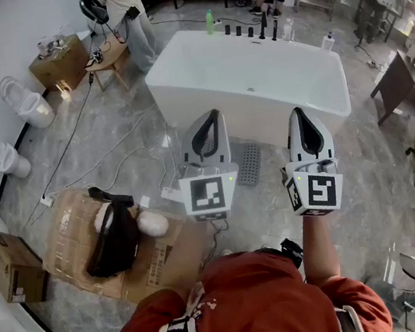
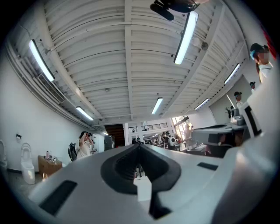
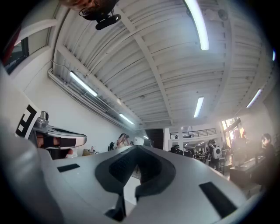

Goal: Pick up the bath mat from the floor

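Bath mat (image 1: 250, 164) flat on floor (image 1: 105, 150) beside bathtub (image 1: 256, 77); left gripper (image 1: 210, 116), right gripper (image 1: 299, 113) above, fingers together, empty

**Bath mat: position and pose on the floor**

The bath mat (image 1: 250, 164) appears in the head view, slightly right of the frame's centre. It is a small, dark grey rectangle, and its upper face carries a regular grid of dots or holes; at this size the two cannot be told apart. It lies flat and unfolded on the pale, veined floor (image 1: 379, 174). Its long axis runs roughly up and down the frame, with the upper end leaning a little to the right. The upper short edge lies at the foot of the near wall of the white bathtub (image 1: 183, 103); whether mat and tub touch cannot be told. The mat lies free, untouched.
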Available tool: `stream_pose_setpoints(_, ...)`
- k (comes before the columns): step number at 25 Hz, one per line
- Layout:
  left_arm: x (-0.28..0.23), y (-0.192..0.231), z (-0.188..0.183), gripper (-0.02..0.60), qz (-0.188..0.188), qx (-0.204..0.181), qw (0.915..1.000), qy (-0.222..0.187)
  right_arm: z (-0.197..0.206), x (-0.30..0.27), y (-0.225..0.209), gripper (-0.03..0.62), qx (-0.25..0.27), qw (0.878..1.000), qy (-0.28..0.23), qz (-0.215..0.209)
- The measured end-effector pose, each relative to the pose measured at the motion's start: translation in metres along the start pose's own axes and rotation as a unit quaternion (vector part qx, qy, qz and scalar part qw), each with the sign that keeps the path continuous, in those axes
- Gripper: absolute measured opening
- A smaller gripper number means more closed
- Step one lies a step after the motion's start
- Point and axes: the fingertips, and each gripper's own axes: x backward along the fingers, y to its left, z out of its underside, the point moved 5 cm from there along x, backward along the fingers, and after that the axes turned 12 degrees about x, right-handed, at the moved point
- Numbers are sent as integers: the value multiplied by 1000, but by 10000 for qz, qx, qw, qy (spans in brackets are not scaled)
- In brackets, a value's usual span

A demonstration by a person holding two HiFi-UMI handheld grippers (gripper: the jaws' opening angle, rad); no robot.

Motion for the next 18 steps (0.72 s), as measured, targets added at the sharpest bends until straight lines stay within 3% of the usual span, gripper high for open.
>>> stream_pose_setpoints(13,33,29,0,15,213,47,9998,8,-12,11,47,12,-97,9999,18,70)
stream_pose_setpoints(18,43,44,1,15,302,302,9991,44,-18,12,62,12,-123,9998,-12,179)
